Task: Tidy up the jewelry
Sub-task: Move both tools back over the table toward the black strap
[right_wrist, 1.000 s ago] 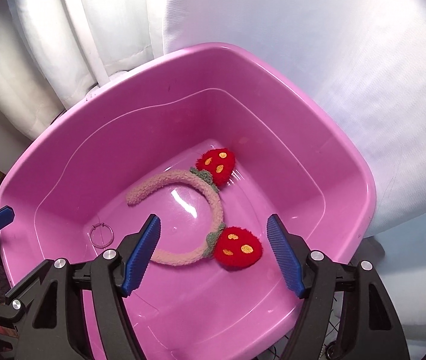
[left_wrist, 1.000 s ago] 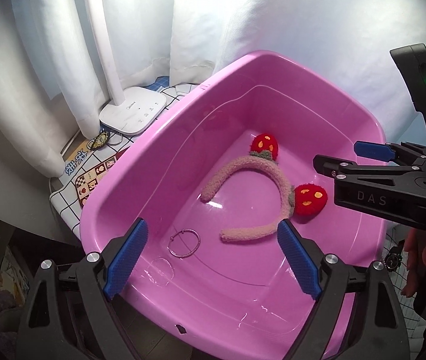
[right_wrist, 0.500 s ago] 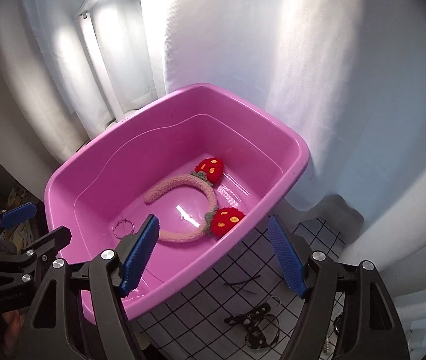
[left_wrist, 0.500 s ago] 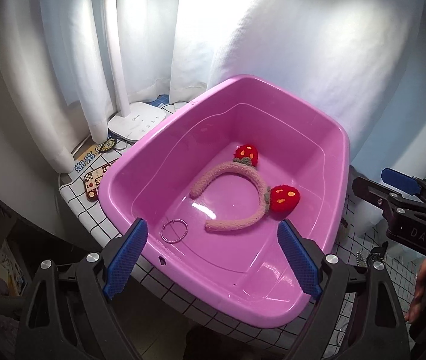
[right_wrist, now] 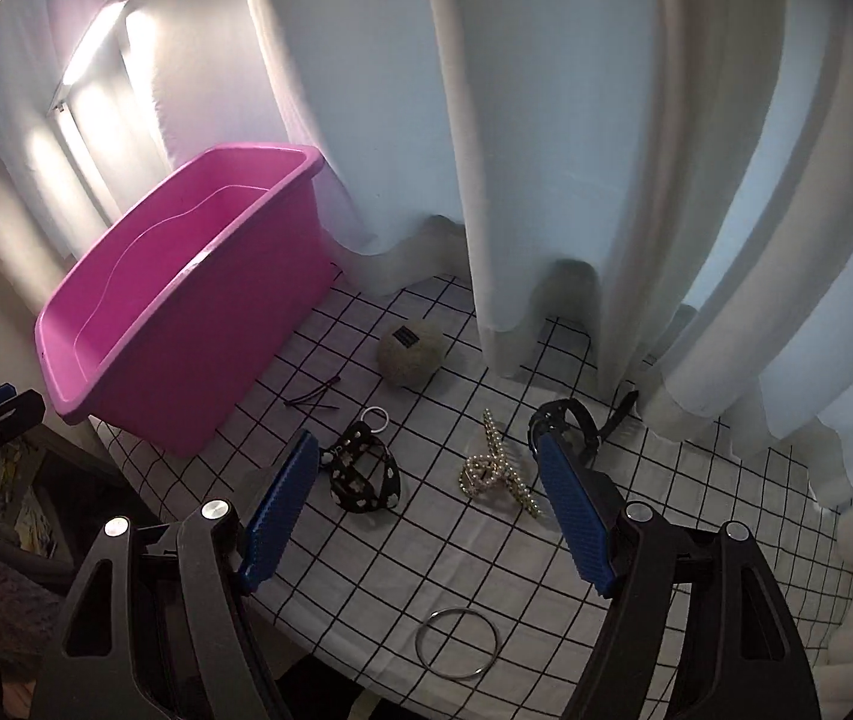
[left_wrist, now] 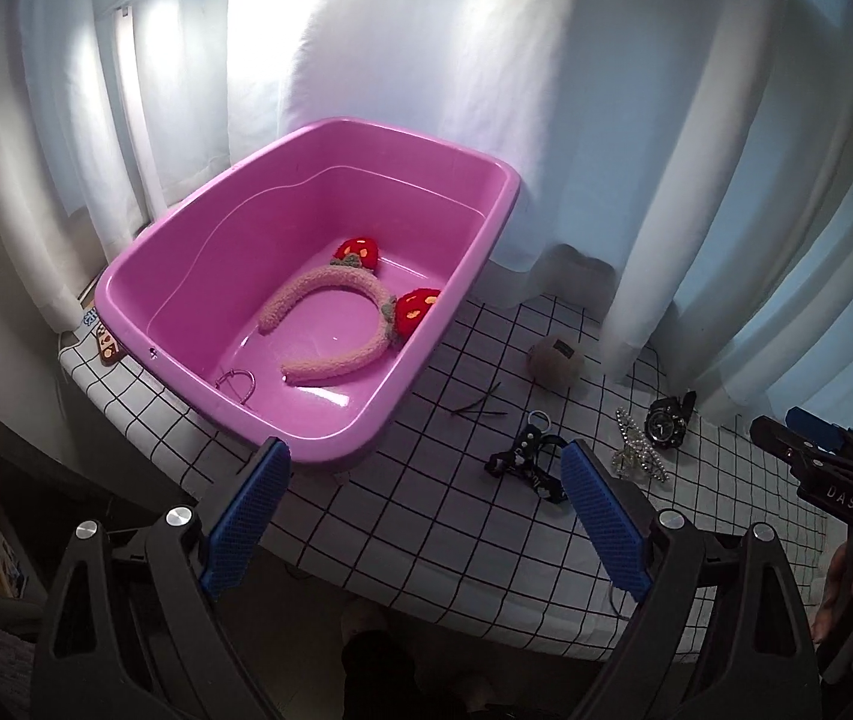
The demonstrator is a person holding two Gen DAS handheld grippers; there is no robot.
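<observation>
A pink tub stands on the checked tablecloth. In it lie a fuzzy pink headband with red strawberries and a thin ring bracelet. On the cloth to its right lie a black patterned bow, a pearl hair claw, a black watch, a silver bangle, a small white ring and dark hairpins. My left gripper is open and empty in front of the tub. My right gripper is open and empty above the bow and claw.
A fuzzy grey-brown ball sits near the white curtains that hang along the back of the table. The table's front edge is close below my right gripper. A lit lamp bar shines at the far left.
Both grippers have pulled back and swung right, away from the tub. The cloth with the loose jewelry has come into view. Both stay open and empty.
</observation>
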